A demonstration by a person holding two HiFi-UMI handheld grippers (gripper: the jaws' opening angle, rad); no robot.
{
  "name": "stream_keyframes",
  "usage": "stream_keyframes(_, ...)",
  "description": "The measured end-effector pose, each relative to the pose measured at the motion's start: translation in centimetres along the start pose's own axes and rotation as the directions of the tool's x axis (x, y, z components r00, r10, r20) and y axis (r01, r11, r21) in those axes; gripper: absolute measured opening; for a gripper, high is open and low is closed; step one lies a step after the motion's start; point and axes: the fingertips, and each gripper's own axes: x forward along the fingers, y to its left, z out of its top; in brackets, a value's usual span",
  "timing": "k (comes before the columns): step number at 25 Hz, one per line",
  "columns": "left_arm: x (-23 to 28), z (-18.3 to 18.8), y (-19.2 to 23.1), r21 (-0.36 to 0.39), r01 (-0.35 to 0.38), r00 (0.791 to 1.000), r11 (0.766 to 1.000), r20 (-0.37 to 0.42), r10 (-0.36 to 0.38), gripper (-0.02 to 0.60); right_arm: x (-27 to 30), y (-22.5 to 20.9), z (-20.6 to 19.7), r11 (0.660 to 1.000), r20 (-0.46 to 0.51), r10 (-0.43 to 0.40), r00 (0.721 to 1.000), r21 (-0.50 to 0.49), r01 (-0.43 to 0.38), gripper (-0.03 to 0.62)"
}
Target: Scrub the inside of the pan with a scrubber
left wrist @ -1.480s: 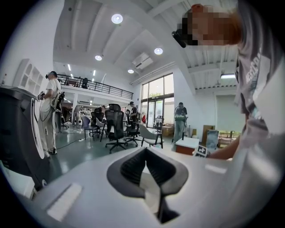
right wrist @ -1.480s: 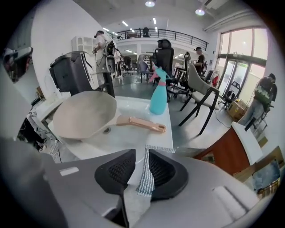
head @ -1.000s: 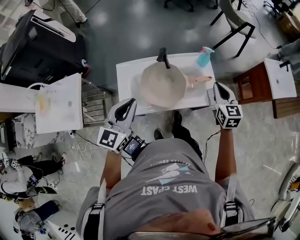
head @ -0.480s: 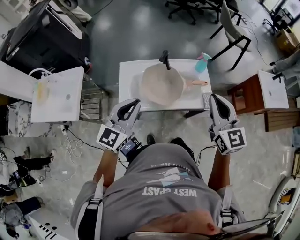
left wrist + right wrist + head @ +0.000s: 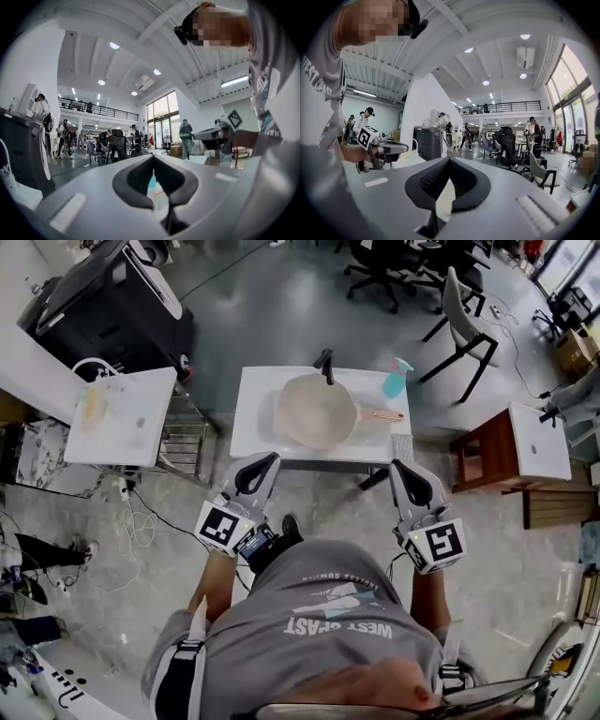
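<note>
On the table [image 5: 253, 432], pan [image 5: 314, 413] with black scrubber [image 5: 325, 363] at rim.

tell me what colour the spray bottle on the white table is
Teal. The spray bottle shows best in the head view.

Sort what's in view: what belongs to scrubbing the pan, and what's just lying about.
For the job:
pan on the white table
left claw and right claw, both shut, empty
black-handled item at the pan's far rim, possibly the scrubber

Lying about:
teal spray bottle
grey chair
brown side table
small white table at left
</note>
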Motion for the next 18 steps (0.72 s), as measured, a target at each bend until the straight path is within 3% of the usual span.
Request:
stream_keyframes(7,-2.5,-1.0,-5.5,-0.013,-0.017,1.000,1.000,-0.027,0.017,0.002,-4.4,1.6,-2.4,0.999,-0.041,0.036,0.999,-0.027,-0.037,0.000)
stream_keyframes(18,-4.4,0.0,-8.8,0.001,-0.022,0.999,1.000,-0.035,0.022,0.002,-8.3,2.1,-2.4,1.000,-0.019,0.025,1.000,-0.005,-0.025,-0.002)
